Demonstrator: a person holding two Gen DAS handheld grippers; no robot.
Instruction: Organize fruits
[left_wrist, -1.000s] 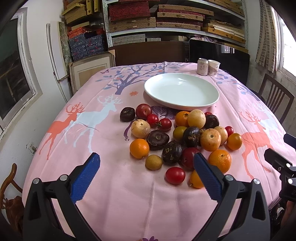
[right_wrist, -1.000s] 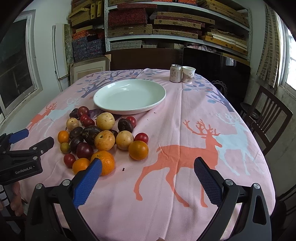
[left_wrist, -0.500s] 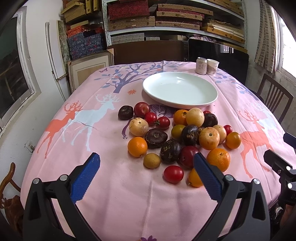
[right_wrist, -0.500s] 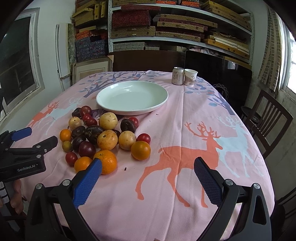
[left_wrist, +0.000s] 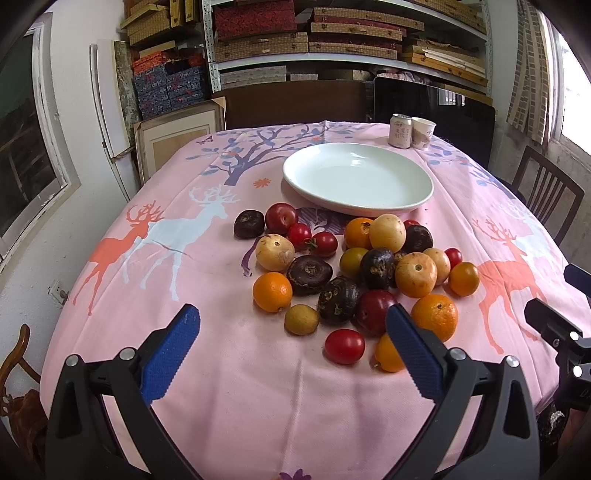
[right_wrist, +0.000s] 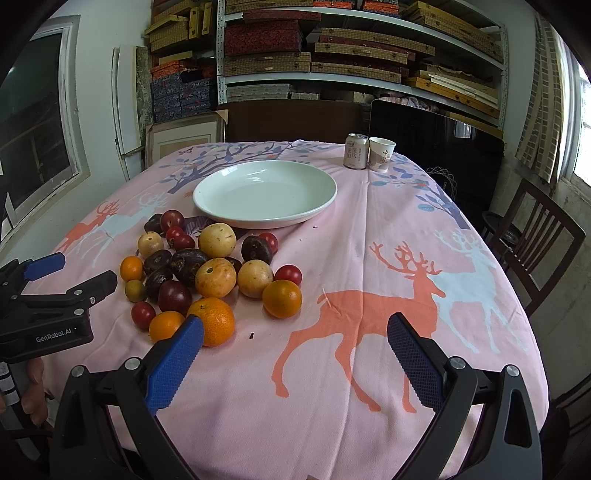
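Heaped loosely on the counter (left_wrist: 229, 387), on soft pink deer-print cloth: round fruits (left_wrist: 354, 273), glossy red, dimpled orange, matte tan, wrinkled dark purple. Just beyond, touching none of them, a smooth white glazed plate (left_wrist: 357, 206), shallow and round. Left hand-held gripper (left_wrist: 291, 347) spread wide, ribbed blue pads (left_wrist: 170, 354) gripping nothing. Right hand-held gripper (right_wrist: 295, 360) likewise wide apart, bare above the cloth.

One legible marking: "GenRobot.AI" in pale letters on the black body of the left hand-held gripper (right_wrist: 68, 271), seen in the right wrist view. The can (right_wrist: 355, 156) and paper cup (right_wrist: 381, 159) at the far table edge carry printed characters, too small to read.
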